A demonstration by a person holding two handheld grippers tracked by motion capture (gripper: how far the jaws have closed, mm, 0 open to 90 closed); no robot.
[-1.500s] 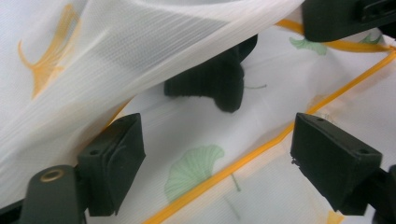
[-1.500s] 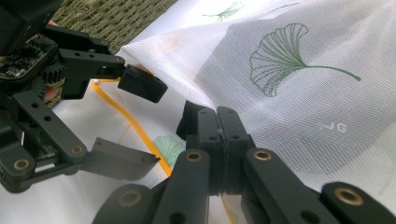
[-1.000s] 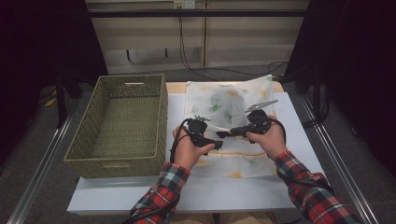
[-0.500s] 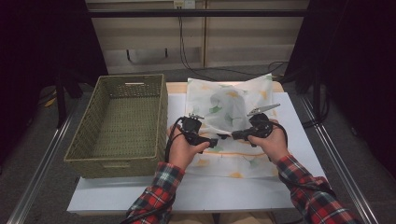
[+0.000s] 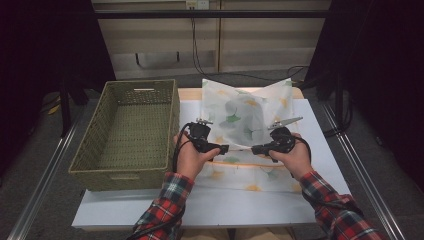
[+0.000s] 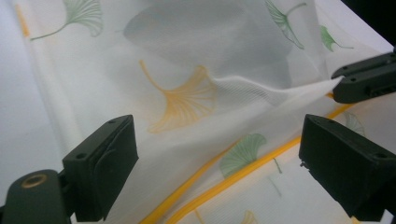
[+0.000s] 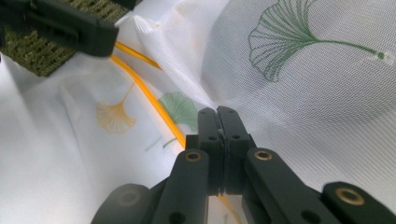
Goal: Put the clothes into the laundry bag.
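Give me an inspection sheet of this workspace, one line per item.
Surface: white table, wooden edge at the far side.
Job's things: sheer leaf-print cloth with a yellow stripe, partly lifted; wicker basket at the left, nothing seen inside.
Clutter: nothing seen.
Grippers: left gripper open over the cloth; right gripper shut, pinching a cloth fold.
Cables: a black cable loops from the left gripper; others hang on the back wall.
Surroundings: dark curtains, metal floor rails.
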